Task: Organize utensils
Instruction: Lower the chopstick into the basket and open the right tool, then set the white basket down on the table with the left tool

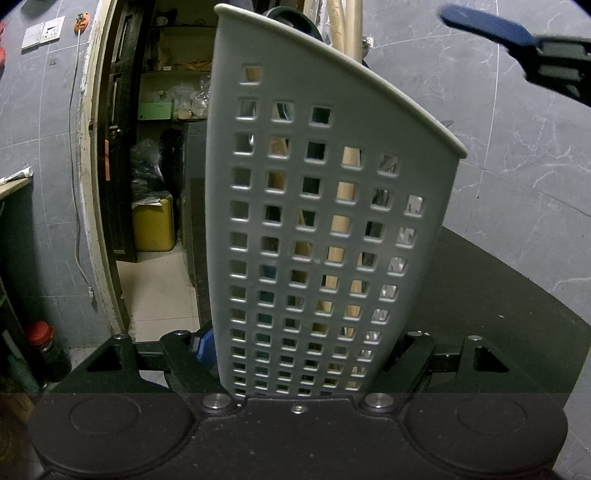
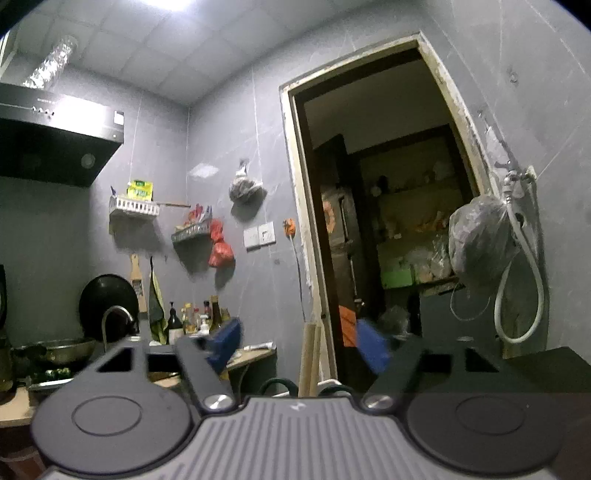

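Observation:
A grey perforated utensil holder (image 1: 325, 206) fills the left wrist view, standing upright on a black tabletop (image 1: 498, 295). My left gripper (image 1: 306, 347) is shut on its lower part, with the blue pad (image 1: 205, 345) against its left side. Wooden handles (image 1: 345, 22) and a dark looped handle (image 1: 291, 18) stick out above the rim. One blue finger of my right gripper (image 1: 487, 26) shows at the upper right, above the holder. In the right wrist view, my right gripper (image 2: 299, 345) is open and holds nothing. The wooden handles (image 2: 309, 358) rise between its spread fingers, untouched.
An open doorway (image 1: 159, 147) behind the holder shows shelves and a yellow container (image 1: 153, 225). A red-capped bottle (image 1: 44, 347) stands low at the left. The right wrist view has a range hood (image 2: 55, 147), a faucet (image 2: 116, 314), and a bag and hose (image 2: 480, 243) on the wall.

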